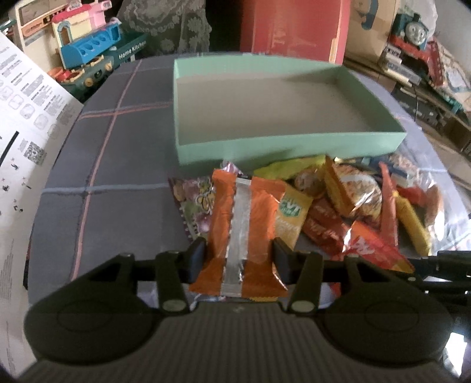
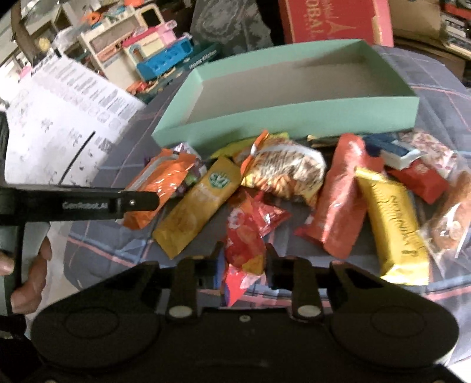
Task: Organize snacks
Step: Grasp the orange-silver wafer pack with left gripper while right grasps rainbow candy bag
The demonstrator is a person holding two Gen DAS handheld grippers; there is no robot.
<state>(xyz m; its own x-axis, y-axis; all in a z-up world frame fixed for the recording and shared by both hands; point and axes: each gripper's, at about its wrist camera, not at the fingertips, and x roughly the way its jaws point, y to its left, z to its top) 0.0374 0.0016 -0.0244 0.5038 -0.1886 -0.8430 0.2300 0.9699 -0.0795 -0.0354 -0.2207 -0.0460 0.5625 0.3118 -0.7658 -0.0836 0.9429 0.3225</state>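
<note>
My left gripper (image 1: 239, 256) is shut on an orange packet with a silver seam (image 1: 244, 218), which is lifted slightly at the left end of the snack pile. Just beyond it stands a mint green box (image 1: 288, 145) whose grey floor shows. In the right wrist view my right gripper (image 2: 243, 259) is shut on a red snack packet (image 2: 244, 241) at the pile's near edge. The left gripper (image 2: 153, 201) enters that view from the left, holding the orange packet (image 2: 164, 182). The green box (image 2: 294, 117) lies behind the pile.
Loose snacks on the plaid cloth (image 1: 117, 147) include a yellow bar (image 2: 394, 224), a yellow packet with a green logo (image 2: 200, 206), a clear bag of twists (image 2: 288, 173) and a salmon packet (image 2: 341, 200). A printed sheet (image 1: 26, 117), a toy kitchen (image 1: 97, 50) and a red carton (image 1: 291, 26) border the table.
</note>
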